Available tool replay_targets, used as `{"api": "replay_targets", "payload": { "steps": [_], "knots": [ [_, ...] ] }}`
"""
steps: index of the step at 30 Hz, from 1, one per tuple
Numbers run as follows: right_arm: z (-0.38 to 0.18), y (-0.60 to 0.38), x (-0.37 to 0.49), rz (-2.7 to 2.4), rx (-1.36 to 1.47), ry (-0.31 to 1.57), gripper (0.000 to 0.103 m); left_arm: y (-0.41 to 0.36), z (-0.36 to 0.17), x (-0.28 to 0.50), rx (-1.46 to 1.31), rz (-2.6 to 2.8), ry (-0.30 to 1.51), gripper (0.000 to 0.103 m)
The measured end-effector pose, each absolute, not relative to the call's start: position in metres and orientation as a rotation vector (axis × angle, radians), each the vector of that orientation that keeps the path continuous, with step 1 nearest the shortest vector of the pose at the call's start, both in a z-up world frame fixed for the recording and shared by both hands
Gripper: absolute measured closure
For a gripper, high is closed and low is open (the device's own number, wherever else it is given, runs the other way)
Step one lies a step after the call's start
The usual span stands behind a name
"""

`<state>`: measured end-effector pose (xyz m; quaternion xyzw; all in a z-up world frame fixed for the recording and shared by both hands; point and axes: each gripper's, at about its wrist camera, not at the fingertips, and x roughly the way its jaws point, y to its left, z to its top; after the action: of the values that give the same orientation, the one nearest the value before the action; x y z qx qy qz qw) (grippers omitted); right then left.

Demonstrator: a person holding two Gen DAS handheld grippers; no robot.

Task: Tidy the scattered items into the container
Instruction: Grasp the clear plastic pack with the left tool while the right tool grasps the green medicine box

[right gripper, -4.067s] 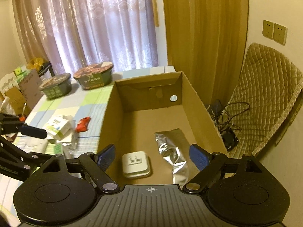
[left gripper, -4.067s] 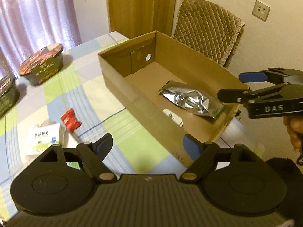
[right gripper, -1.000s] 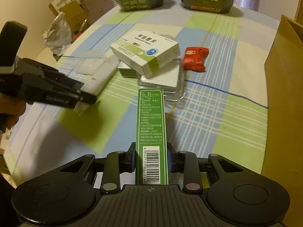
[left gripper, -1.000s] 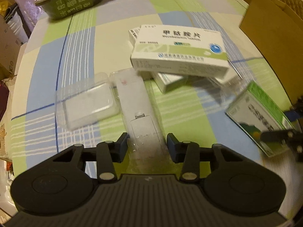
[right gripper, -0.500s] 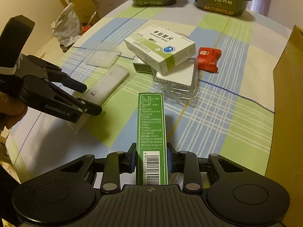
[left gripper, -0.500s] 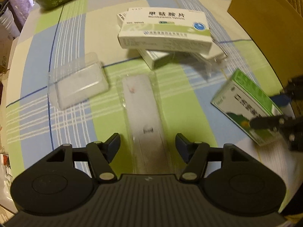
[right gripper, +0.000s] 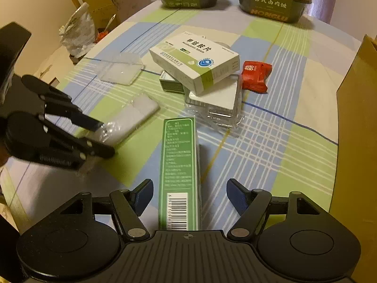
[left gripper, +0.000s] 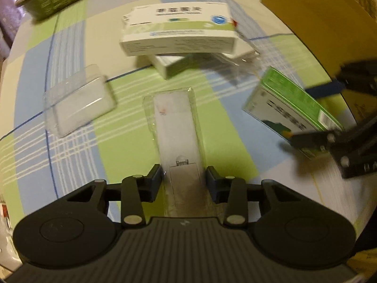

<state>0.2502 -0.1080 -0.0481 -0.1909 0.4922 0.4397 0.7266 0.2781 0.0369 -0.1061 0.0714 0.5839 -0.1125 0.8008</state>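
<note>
Right gripper: fingers now spread wide. Half a second ago they pinched the green carton; now there is a gap on either side of it. The carton lies lengthwise between the fingers, barcode end nearest the camera; whether it rests fully on the counter cannot be told.

Left gripper: fingers drawn in narrow against the clear-wrapped white strip pack, touching or almost touching its near end. Half a second ago they stood wide of it.

Remaining on the counter: white-and-green medicine box stacked on smaller packs, red sachet, empty clear blister tray.

Cardboard box: at the right edge, its interior out of view.

Reading: the carton's grip looks given up short of the box, so it needs regrasping. The strip pack looks like the next lift.
</note>
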Motion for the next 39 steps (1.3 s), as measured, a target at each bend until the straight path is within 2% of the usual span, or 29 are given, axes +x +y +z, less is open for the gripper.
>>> {"api": "replay_targets", "payload": {
  "steps": [9, 12, 26, 28, 32, 33, 34, 39],
  "knots": [
    [-0.051, -0.108, 0.251, 0.965, -0.414, 1.095, 0.028, 0.034, -0.107, 0.273, 0.162, -0.220, 1.263, 0.061],
    [-0.050, -0.106, 0.250, 0.973, -0.409, 1.092, 0.028, 0.039, -0.104, 0.270, 0.163, -0.227, 1.253, 0.070],
    [-0.050, -0.105, 0.251, 0.969, -0.393, 1.087, 0.029, 0.028, -0.095, 0.265, 0.135, -0.288, 1.224, 0.071],
    [-0.049, -0.104, 0.251, 0.970, -0.389, 1.084, 0.052, 0.027, -0.094, 0.265, 0.133, -0.295, 1.220, 0.071],
    [-0.049, -0.104, 0.250, 0.971, -0.398, 1.080, 0.055, 0.024, -0.095, 0.264, 0.139, -0.299, 1.220, 0.071],
    [-0.050, -0.103, 0.249, 0.973, -0.405, 1.080, 0.067, 0.024, -0.095, 0.264, 0.141, -0.301, 1.220, 0.071],
    [-0.049, -0.103, 0.248, 0.976, -0.414, 1.081, 0.070, 0.024, -0.094, 0.264, 0.141, -0.303, 1.220, 0.071],
    [-0.040, -0.103, 0.243, 1.012, -0.403, 1.061, 0.070, 0.021, -0.088, 0.263, 0.136, -0.313, 1.203, 0.071]
  ]
}}
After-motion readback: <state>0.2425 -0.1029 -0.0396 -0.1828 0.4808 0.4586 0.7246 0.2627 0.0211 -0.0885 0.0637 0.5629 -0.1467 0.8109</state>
